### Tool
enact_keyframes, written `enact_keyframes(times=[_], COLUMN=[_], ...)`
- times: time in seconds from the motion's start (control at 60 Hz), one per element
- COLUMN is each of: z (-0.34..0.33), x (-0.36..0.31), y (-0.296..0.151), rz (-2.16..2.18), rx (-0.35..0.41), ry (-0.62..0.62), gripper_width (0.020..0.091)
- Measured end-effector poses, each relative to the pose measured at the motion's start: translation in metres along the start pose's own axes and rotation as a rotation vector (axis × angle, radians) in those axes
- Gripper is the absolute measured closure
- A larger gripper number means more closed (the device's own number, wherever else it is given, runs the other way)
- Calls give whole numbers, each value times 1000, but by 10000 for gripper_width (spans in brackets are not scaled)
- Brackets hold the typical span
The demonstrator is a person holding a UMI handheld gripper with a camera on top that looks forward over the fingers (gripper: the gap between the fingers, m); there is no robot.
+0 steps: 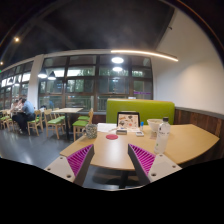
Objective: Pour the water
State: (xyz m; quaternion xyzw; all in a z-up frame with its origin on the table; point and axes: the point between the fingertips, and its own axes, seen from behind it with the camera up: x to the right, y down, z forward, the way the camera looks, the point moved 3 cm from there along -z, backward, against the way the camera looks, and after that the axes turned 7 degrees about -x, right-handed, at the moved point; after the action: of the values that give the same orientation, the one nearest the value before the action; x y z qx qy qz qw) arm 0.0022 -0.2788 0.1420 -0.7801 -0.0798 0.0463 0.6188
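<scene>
Gripper view
Gripper (112, 162): held above the near edge of a light wooden table (185, 142), fingers spread wide, holding nothing; magenta pads (80, 158) face inward.
Bottle (163, 136): clear plastic, upright on the table, far right of the fingers, well apart from them.
Cup (91, 131): small, beyond the left finger, far side of the table.
Red disc (112, 137): flat on the tabletop, beyond the fingers, between cup and bottle.
Card (128, 121): standing upright behind the disc.
Bench (140, 108): green, behind the table.
Open room: bare tabletop between fingers and bottle; floor at left.
Person (22, 112): seated far left among chairs (80, 124) by the windows.
</scene>
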Motion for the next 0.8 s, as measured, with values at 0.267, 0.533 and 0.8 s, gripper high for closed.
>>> enact_keyframes(times=[0.267,0.533,0.8], z=[19,96,203], x=[77,200,272], y=[-3,1,3], rz=[-29,27,24], rx=[79,56,34], ry=[58,222,278], gripper_width=[326,325,323])
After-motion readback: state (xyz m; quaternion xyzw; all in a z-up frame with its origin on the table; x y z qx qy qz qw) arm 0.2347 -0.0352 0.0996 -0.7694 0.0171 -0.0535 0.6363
